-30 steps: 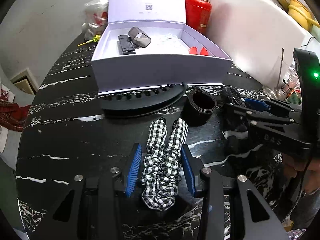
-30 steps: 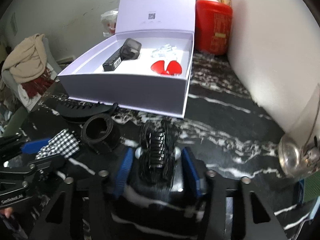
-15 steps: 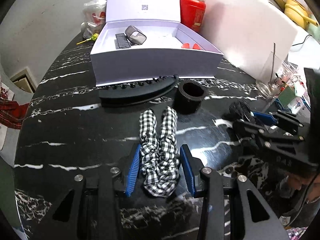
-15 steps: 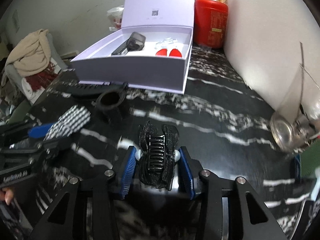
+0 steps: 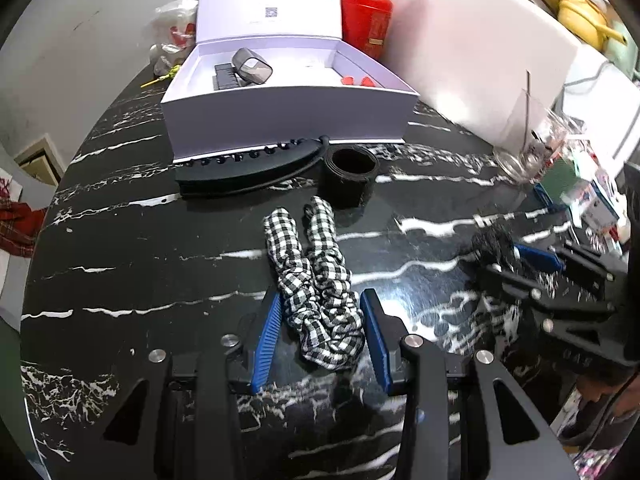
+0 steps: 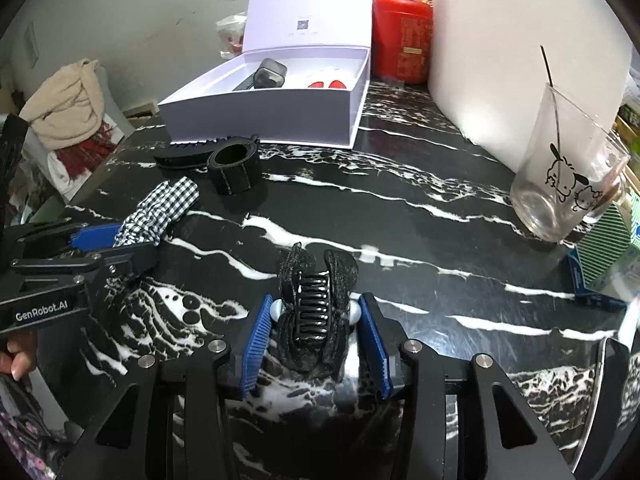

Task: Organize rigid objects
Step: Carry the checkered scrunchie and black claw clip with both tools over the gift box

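My left gripper (image 5: 320, 316) is shut on a black-and-white checked scrunchie (image 5: 312, 276) and holds it over the black marble table (image 5: 120, 260). My right gripper (image 6: 314, 320) is shut on a black claw hair clip (image 6: 314, 304) with a glittery bow. An open white box (image 5: 280, 96) stands at the back; it holds a dark case (image 5: 253, 65), a black comb (image 5: 225, 76) and red pieces (image 5: 356, 80). A long black hair clip (image 5: 248, 168) and a black band roll (image 5: 351, 174) lie in front of the box. The left gripper also shows in the right wrist view (image 6: 100, 240).
A red canister (image 6: 402, 50) and a white board (image 6: 520, 40) stand behind the box. A drinking glass (image 6: 564, 184) with a straw and a green-striped box (image 6: 604, 248) stand at the right. A plastic bag (image 5: 176, 36) lies at the back left.
Both grippers have drawn back from the box toward the table's near side, carrying the scrunchie and the claw clip. The box and black items now look farther away.
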`<state>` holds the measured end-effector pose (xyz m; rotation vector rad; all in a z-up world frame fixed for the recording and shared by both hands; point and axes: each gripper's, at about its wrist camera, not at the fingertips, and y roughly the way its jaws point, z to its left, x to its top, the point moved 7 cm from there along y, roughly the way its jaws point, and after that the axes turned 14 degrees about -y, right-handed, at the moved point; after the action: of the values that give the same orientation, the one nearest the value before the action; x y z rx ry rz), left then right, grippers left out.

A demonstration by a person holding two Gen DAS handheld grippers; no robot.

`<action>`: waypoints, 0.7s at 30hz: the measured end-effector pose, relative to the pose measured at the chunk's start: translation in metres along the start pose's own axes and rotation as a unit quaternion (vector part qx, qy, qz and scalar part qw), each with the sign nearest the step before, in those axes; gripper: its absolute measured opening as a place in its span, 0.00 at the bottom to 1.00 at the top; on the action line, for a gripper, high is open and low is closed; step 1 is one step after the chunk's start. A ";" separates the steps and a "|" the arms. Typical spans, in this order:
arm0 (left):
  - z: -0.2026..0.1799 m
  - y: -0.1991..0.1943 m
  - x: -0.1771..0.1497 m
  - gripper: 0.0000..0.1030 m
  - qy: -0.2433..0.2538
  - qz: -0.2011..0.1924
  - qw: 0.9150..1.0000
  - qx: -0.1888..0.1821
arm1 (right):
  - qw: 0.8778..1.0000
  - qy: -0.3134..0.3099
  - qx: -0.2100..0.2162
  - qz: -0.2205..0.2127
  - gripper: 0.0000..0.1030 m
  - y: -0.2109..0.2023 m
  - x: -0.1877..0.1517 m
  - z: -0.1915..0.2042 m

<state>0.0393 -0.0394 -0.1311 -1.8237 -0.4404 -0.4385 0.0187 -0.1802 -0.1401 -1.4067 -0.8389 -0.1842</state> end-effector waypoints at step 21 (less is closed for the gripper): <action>-0.005 0.019 0.021 0.39 0.016 -0.013 0.999 0.028 | 1.000 -0.015 -0.018 -0.001 0.42 0.006 0.007 -0.002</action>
<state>0.0666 -0.0477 -0.1343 -1.7557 -0.4495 -0.4684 0.0274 -0.1782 -0.1405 -1.4463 -0.8653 -0.1814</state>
